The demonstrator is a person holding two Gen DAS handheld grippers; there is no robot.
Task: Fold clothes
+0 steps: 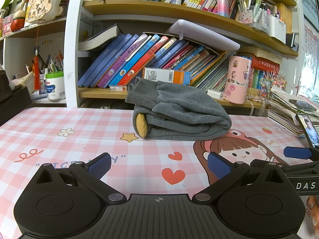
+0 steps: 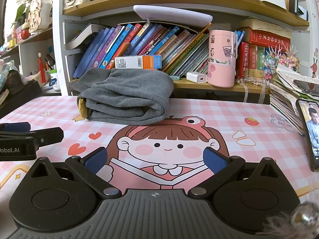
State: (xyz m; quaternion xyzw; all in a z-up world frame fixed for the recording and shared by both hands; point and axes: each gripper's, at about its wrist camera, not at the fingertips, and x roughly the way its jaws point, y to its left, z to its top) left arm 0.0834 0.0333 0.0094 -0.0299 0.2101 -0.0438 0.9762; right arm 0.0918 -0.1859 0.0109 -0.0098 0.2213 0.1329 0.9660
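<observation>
A grey garment (image 1: 179, 109) lies folded into a thick bundle at the far side of the table, with a yellow patch (image 1: 141, 125) showing at its left end. It also shows in the right wrist view (image 2: 125, 99). My left gripper (image 1: 159, 165) is open and empty, low over the pink checked tablecloth (image 1: 79, 123), well short of the garment. My right gripper (image 2: 155, 159) is open and empty too, over the cartoon girl print (image 2: 165, 141). Each gripper's side shows in the other's view: the right one (image 1: 297, 153), the left one (image 2: 30, 137).
A bookshelf (image 1: 159, 10) full of books stands right behind the garment. A pink canister (image 2: 221, 57) and a white charger (image 2: 196, 77) sit on its lower shelf. A stack of papers (image 2: 287, 91) and a lit phone (image 2: 311, 135) are at the table's right edge.
</observation>
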